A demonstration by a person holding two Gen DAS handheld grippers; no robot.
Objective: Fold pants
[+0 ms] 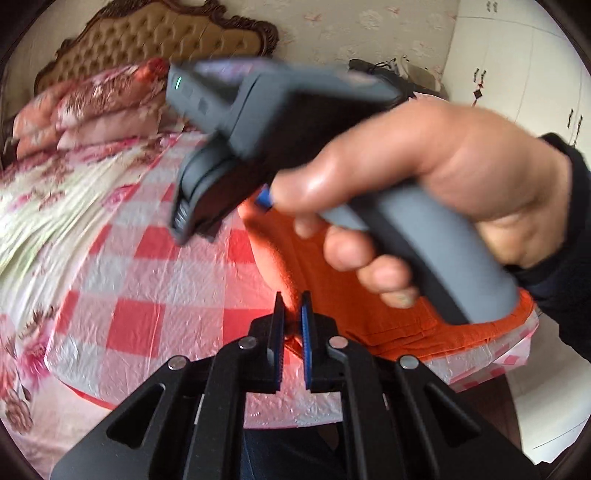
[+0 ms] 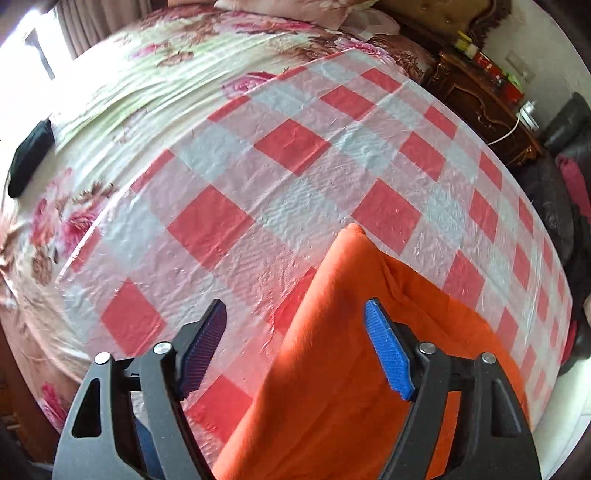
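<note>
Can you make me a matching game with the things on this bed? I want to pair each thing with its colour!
Things:
1. pants
2. plastic sheet
3. headboard
4. right gripper's pads

Colours:
a. blue
b. red and white checks
c. orange
d. tan with buttons

Pairs: 1-c, 2-b, 3-d, 4-a

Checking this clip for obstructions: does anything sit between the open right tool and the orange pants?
Nothing visible does. The right tool is open directly over the orange pants, which lie on the checkered plastic sheet; no other thing is between them.
</note>
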